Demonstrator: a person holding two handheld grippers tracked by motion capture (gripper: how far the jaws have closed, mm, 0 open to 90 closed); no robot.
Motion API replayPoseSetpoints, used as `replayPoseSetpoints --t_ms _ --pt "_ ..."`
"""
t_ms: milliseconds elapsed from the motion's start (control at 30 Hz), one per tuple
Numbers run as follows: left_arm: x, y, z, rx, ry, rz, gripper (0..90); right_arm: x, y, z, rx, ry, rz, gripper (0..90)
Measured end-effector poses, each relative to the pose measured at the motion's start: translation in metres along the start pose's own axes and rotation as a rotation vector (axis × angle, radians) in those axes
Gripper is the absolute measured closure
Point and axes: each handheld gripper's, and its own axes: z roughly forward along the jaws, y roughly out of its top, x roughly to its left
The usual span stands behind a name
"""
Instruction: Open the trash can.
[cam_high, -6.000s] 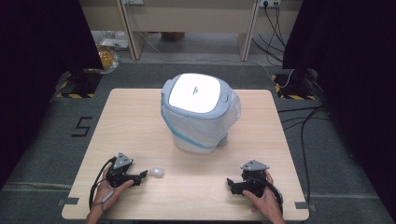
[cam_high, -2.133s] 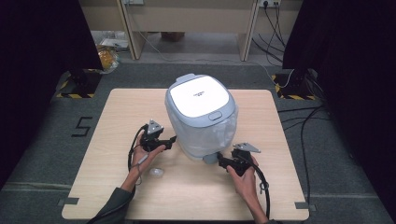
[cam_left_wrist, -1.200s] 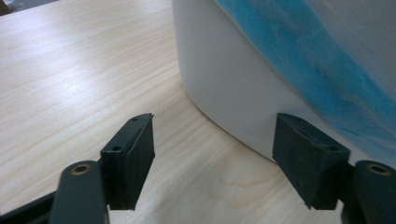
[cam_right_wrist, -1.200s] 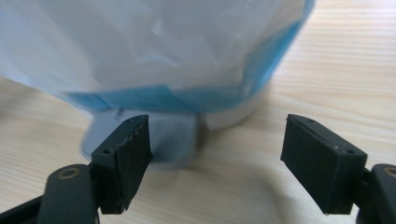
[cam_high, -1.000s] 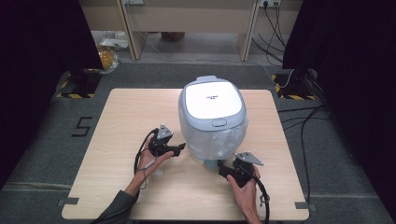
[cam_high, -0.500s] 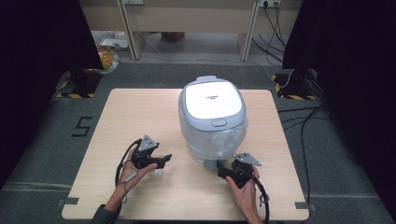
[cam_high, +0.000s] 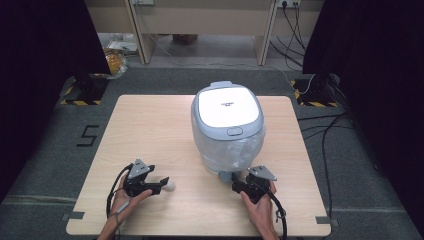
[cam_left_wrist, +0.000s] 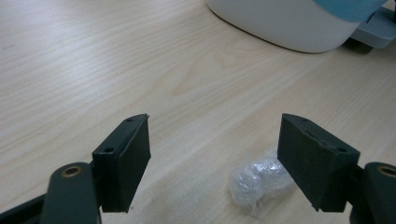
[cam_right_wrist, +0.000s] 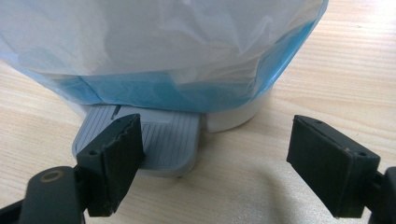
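bin (cam_left_wrist: 289, 23) cut off above, plastic ball (cam_left_wrist: 257, 182) half hidden

Grey carpet floor (cam_high: 150, 80) (black curtains (cam_high: 45, 40) flanking) under wooden table (cam_high: 150, 130).

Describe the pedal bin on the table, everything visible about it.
The pedal bin stands upright right of the table's centre, lid shut. It looks like plastic: white lid top with a grey-blue rim and a front button, and a white base. A translucent bag liner drapes over the body, blue near the bottom. Its ribbed grey pedal juts out at table level towards the right gripper.

Black tools (cam_high: 161, 187), grey three-cornered plates
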Motion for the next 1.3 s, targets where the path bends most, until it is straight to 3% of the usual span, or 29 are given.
replayPoseSetpoints --t_ms 167,533,667,1000,1167,1300 --pt "-0.003 -0.006 -0.004 0.001 0.004 0.016 24.8 0.0 0.0 0.0 0.001 -0.002 -0.004 18.5" --pt "-0.005 -0.02 -0.013 0.005 0.012 0.006 24.3 0.001 0.0 0.001 0.016 -0.006 -0.019 18.5" --pt "-0.006 -0.022 -0.013 0.009 0.01 0.003 24.2 0.004 -0.001 0.001 -0.003 -0.028 -0.051 18.5" --pt "-0.008 -0.023 -0.013 0.014 0.018 0.017 24.2 0.007 -0.002 0.002 0.016 -0.053 -0.082 18.5" --pt "-0.009 -0.025 -0.014 0.019 0.023 0.025 24.2 0.01 -0.001 0.005 0.051 -0.073 -0.114 18.9" --pt "-0.01 -0.026 -0.016 0.02 0.027 0.034 24.2 0.01 -0.001 0.006 0.051 -0.071 -0.111 18.9"
